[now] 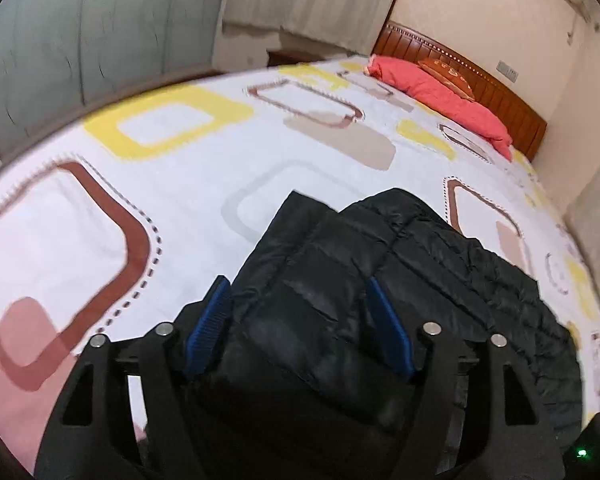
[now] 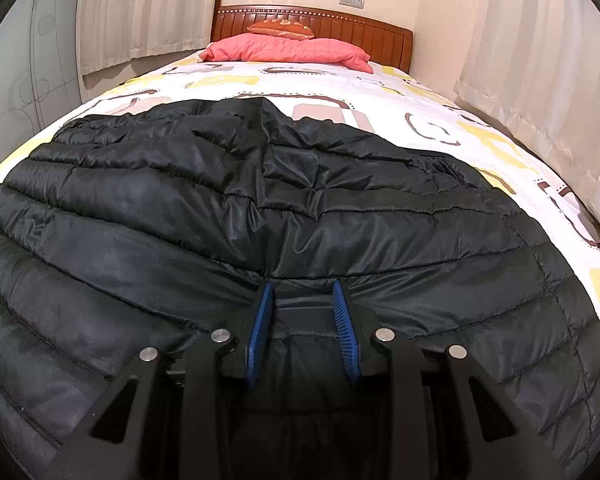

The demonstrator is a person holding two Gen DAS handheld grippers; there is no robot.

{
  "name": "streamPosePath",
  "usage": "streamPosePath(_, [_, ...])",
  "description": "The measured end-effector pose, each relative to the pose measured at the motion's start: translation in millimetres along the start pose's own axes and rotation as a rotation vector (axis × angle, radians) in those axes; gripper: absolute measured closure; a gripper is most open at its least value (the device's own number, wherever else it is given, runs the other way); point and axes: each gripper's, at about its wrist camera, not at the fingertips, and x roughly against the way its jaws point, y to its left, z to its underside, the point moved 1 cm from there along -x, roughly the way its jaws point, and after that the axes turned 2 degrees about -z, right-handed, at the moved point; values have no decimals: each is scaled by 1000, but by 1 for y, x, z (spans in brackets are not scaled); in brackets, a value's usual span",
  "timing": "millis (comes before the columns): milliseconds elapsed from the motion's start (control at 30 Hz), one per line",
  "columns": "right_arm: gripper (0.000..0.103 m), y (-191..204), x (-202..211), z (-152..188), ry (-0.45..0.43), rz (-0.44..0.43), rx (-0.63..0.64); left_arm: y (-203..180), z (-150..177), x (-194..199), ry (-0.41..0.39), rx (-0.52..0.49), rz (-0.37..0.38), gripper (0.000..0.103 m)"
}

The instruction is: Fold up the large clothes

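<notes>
A black quilted jacket (image 2: 300, 200) is spread across the foot of the bed (image 2: 440, 92). The left gripper (image 1: 298, 312) is seen with its jaws well apart, a folded part of the jacket lying between them unpressed. The right gripper (image 2: 304, 312) is clamped on a pinch of fabric at the near edge. The slippery, puffy shell could be expected to spring open once released, or drag if the right side is pulled alone. The left view is blurred; the jacket's sleeves and near hem are cut off
</notes>
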Motion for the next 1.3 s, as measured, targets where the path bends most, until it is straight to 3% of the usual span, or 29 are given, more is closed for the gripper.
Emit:
streamPosePath(133, [71,-1,0,0,0,0,0,16,4,-16,91,68,120,32])
streamPosePath(300, [71,0,0,0,0,0,1,20,12,-26,116,60,217,26])
streamPosePath(467, [71,-1,0,0,0,1,1,26,13,-40,186,70,378,22])
streamPosePath(600, [71,0,0,1,0,-4,-2,47,10,-54,205,161,381,21])
streamPosePath(633, [71,-1,-1,0,-1,-6,-4,53,11,-60,223,212,414,20])
streamPosePath(767, [71,-1,0,-1,-3,-2,-2,46,16,-59,262,207,519,21])
streamPosePath(900, [71,-1,0,-1,-4,-4,-4,47,25,-61,303,279,668,31])
streamPosePath(933, [71,-1,0,-1,-4,-4,-4,46,26,-61,301,283,671,32])
streamPosePath(1000, [71,-1,0,-1,-3,-5,-5,42,25,-67,280,202,582,36])
streamPosePath(1167, [71,-1,0,-1,-5,-7,-12,29,23,-65,279,170,523,31])
streamPosePath(1300, [71,0,1,-2,-6,-12,-16,27,21,-62,255,132,500,49])
